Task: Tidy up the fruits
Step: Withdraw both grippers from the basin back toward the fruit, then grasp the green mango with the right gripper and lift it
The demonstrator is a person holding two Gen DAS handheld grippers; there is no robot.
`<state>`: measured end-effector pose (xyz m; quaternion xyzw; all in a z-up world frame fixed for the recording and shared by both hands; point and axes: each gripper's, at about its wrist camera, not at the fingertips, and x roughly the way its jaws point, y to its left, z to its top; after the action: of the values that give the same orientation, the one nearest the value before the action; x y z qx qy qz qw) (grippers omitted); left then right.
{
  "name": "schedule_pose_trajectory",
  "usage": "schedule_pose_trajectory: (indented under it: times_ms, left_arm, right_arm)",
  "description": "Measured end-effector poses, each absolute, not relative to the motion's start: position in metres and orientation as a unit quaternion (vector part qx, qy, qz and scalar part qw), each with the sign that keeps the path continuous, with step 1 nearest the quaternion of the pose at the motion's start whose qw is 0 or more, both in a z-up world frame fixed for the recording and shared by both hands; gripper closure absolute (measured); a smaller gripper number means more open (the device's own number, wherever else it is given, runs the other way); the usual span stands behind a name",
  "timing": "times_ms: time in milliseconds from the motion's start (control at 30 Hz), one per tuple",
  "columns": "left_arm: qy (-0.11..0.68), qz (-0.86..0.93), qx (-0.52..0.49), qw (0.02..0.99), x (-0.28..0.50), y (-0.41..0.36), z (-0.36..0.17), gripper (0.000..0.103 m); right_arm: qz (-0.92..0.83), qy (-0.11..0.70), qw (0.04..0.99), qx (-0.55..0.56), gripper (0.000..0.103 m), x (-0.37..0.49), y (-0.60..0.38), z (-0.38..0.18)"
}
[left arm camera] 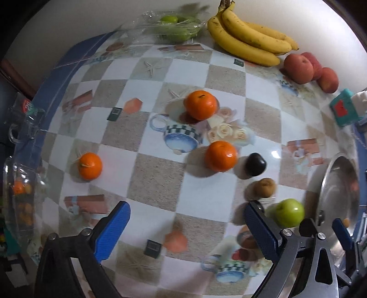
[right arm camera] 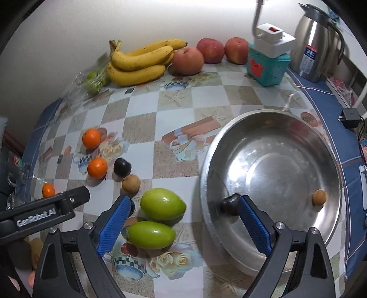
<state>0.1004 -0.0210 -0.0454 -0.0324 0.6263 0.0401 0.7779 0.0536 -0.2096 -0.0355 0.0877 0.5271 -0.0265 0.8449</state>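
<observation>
Limes (left arm camera: 170,27) blur inside plastic wrap, uncountable. Three oranges (left arm camera: 200,104), two green fruits (right arm camera: 162,204); steel basin (right arm camera: 270,114) holds two small fruits. Left gripper (left arm camera: 185,220) and right gripper (right arm camera: 184,216) gape wide, empty.

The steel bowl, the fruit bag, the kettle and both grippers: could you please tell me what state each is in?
steel bowl: upright, holding one small brown fruit and one dark fruit
fruit bag: lying at the table's back, limes inside
kettle: upright, lid on
left gripper: open, empty
right gripper: open, empty

Wrapped green fruit (left arm camera: 174,27) blurred; steel bowl (left arm camera: 339,197) partly behind right tool (left arm camera: 321,231)
</observation>
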Motion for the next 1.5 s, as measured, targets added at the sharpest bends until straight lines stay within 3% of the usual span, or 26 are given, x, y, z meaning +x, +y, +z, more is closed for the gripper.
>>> schedule_pose_trajectory:
  times_ms: [100, 167, 633, 1333, 1500]
  left_arm:
    - [0.621, 0.036, -0.018, 0.783, 0.099, -0.027, -0.042, 0.003]
    - [0.618, 0.038, 0.008, 0.785, 0.099, -0.034, -0.041, 0.003]
    - [0.634, 0.030, 0.003, 0.773, 0.106, -0.038, -0.054, 0.003]
    - [0.615, 0.034, -0.008, 0.788, 0.103, -0.029, -0.035, 0.003]
    - [0.625, 0.033, -0.011, 0.780, 0.104, -0.029, -0.043, 0.003]
  right_arm:
    - [-0.026, 0.538, 0.839, 0.078, 0.013, 0.058, -0.203, -0.043]
    - [-0.025, 0.546, 0.834, 0.076, 0.023, 0.060, -0.200, -0.048]
    - [-0.038, 0.559, 0.825, 0.066, 0.025, 0.067, -0.197, -0.063]
    - [-0.020, 0.542, 0.838, 0.057, 0.027, 0.071, -0.183, -0.050]
    - [-0.015, 0.551, 0.833, 0.054, 0.031, 0.071, -0.180, -0.057]
